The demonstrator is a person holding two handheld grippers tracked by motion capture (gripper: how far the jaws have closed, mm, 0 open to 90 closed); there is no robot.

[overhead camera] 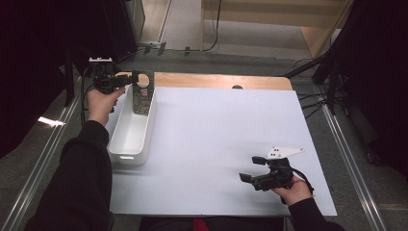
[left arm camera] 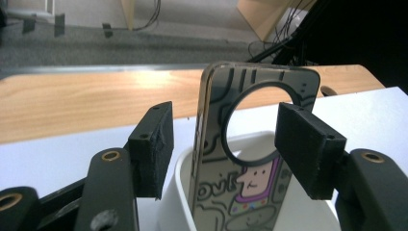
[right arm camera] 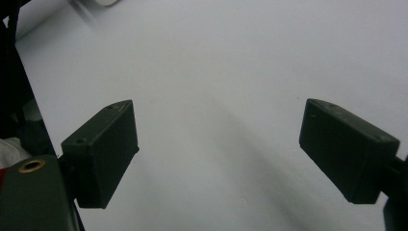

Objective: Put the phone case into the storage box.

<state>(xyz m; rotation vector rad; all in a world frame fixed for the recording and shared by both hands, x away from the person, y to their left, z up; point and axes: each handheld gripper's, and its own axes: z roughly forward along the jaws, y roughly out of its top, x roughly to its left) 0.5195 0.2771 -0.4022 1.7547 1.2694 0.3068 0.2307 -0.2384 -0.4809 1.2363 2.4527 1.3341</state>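
A phone case (overhead camera: 142,96) printed with cartoon drawings, with a round hole near its top, stands upright in the far end of a white bin (overhead camera: 129,140). My left gripper (overhead camera: 131,79) is level with the case's top, one pad on each side. In the left gripper view the case (left arm camera: 250,187) sits between the jaws of the gripper (left arm camera: 231,127). A gap shows beside the left pad (left arm camera: 155,144), so the gripper is open. Near the front right of the white sheet, my right gripper (overhead camera: 251,168) stands open over bare surface, and the right gripper view shows nothing between the jaws of the gripper (right arm camera: 219,144).
The white sheet (overhead camera: 226,125) covers most of a wooden table (overhead camera: 216,81), whose bare wood shows along the far edge. The bin lies lengthwise along the sheet's left edge. Dark stands and cables flank both sides of the table.
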